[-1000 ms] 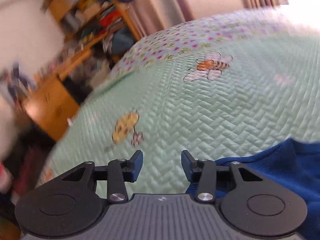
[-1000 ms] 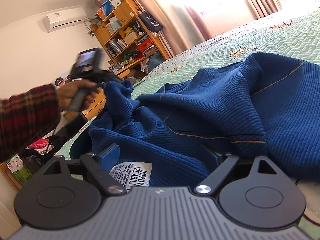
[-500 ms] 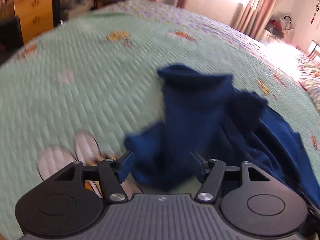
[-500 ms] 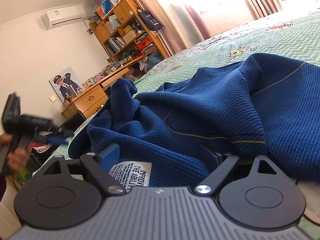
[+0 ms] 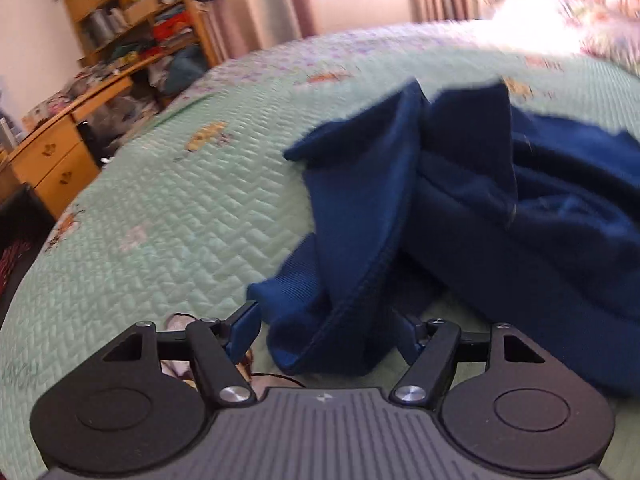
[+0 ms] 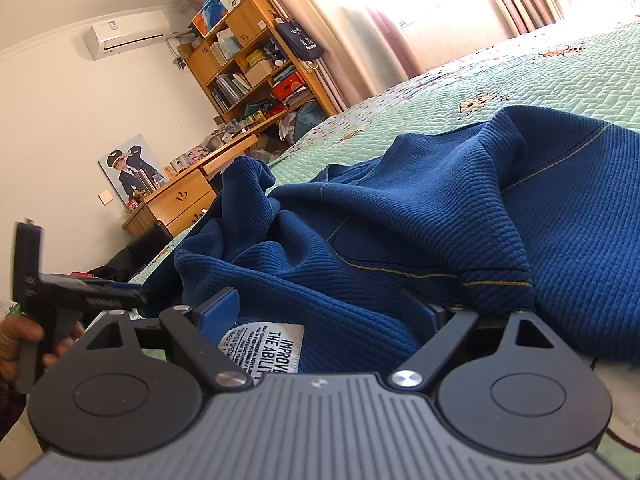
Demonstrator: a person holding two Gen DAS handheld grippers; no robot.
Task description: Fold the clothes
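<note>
Blue sweater (image 6: 420, 216): one item, ribbed knit with thin yellow stitching along a seam, lying rumpled on the bed (image 5: 168, 216), which is wearing a pale green quilted cover with small embroidered insects and flowers. White label (image 6: 262, 346) inside the neck is showing black capitals, partly readable as "IMPROVE THE ABILIT", the rest hidden behind the tool body; smaller print beside it is too fine to read. Right tongs (image 6: 320, 312): standing wide apart, with the label end of the sweater lying between them; whether the pads are pressing on the cloth cannot be told. Left tongs (image 5: 328, 330): opening at this moment, a loose fold of the sweater lying between them, pads clear of the cloth. A hand (image 6: 24, 340) is gripping the left tool's handle at the left edge of the right view. Wooden bookshelf (image 6: 252, 64) is holding books and boxes, with a dark bag hanging at its side; writing there is too small to read. Wooden counter (image 6: 176, 200) with drawers is carrying a framed picture. White air conditioner (image 6: 128, 34) is hanging high on the wall.
</note>
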